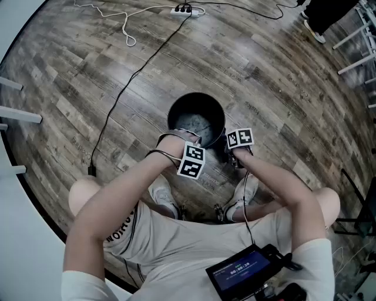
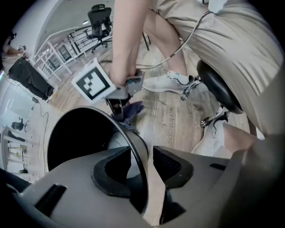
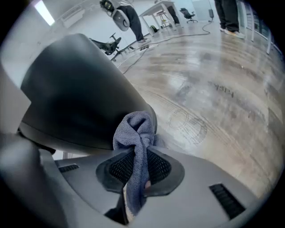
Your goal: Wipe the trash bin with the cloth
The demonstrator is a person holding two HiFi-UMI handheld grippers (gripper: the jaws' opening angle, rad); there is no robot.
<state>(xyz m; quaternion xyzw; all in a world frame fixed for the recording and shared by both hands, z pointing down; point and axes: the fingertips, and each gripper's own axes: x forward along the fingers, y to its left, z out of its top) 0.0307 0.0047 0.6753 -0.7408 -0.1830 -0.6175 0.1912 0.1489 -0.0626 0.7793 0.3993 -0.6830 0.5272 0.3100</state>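
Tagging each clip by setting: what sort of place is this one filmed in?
Probably an open office or lab: wood-look plank floor, a wheeled office chair, a white desk, and a power strip with cables trailing.

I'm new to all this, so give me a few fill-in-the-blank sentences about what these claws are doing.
The right claw pinches a blue-grey ____. The left claw, open, straddles the trash bin's ____. The bin stands on a ____ floor.
Missing: cloth; rim; wooden.
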